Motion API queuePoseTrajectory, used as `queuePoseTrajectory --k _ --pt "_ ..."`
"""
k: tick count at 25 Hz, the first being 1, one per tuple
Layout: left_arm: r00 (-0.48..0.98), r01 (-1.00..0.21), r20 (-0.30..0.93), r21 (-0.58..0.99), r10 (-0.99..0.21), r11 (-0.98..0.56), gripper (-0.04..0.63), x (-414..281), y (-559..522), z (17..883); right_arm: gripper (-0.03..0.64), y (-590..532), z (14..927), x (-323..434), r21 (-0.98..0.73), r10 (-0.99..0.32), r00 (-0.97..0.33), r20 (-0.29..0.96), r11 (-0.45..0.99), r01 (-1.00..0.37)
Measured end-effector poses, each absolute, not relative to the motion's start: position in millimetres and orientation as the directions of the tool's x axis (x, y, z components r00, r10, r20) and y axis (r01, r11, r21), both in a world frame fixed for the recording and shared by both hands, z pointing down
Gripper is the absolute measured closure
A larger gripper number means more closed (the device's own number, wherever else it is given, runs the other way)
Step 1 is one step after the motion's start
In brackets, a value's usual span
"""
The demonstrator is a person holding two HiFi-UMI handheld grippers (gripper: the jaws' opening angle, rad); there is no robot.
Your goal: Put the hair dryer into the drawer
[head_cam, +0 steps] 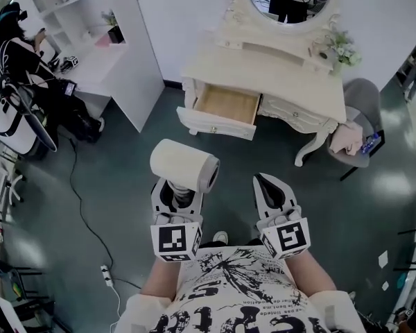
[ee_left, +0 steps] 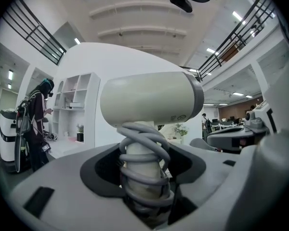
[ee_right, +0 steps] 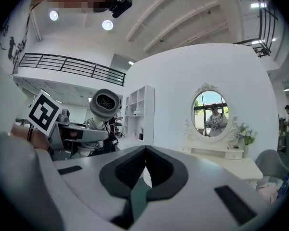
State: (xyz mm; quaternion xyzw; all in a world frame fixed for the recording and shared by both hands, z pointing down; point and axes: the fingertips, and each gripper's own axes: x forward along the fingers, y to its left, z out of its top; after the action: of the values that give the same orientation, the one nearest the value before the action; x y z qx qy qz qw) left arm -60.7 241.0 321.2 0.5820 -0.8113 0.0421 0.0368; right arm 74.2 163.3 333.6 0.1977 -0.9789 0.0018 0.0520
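Transport toward the drawer seems to be the step in hand. The left gripper (head_cam: 175,195) pinches the hair dryer (head_cam: 184,166) by its handle, and the grey cord (ee_left: 142,150) is wound around this handle between the two jaws. The cream body of the dryer stands above the jaws and lies across them, with its nozzle toward the right gripper (head_cam: 265,183). The right gripper is just beside the left one, on its right side. Its jaws are pressed together at the tips and nothing is between them.

The drawer (head_cam: 227,105) is ahead of both grippers and well apart from them. It is pulled out of the white dressing table (head_cam: 263,71), and its wooden inside looks empty. Between the grippers and the drawer there is only the dark floor (head_cam: 125,186).

The next move probably calls for bringing the left gripper forward until the dryer is over the open drawer, then lowering it inside and spreading the jaws. The body is wider than the handle, so it may need to be laid on its side to fit. The right gripper is free to push the drawer afterwards, if that is wanted.
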Motion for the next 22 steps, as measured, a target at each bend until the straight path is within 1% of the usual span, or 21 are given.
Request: queuePoseTrajectory --k 7,17,22 --pt "-0.308 -0.951 0.128 -0.008 -0.943 0.31 0.327 -103.7 208.6 341.2 0.6 132.6 356.4 27.7 0.004 -0.366 -0.918 0.153 0.929 -0.37" --pt "-0.352 -0.936 0.101 -0.048 -0.93 0.349 0.328 -147.9 116.3 348.8 0.6 28.9 367.4 -26.6 -0.012 -0.317 -0.939 0.132 0.947 -0.321" --pt "-0.369 -0.929 0.054 -0.045 -0.928 0.367 0.33 -168.5 48.3 342.1 0.6 -42.6 358.5 -55.3 0.013 -0.279 -0.953 0.117 0.96 -0.279"
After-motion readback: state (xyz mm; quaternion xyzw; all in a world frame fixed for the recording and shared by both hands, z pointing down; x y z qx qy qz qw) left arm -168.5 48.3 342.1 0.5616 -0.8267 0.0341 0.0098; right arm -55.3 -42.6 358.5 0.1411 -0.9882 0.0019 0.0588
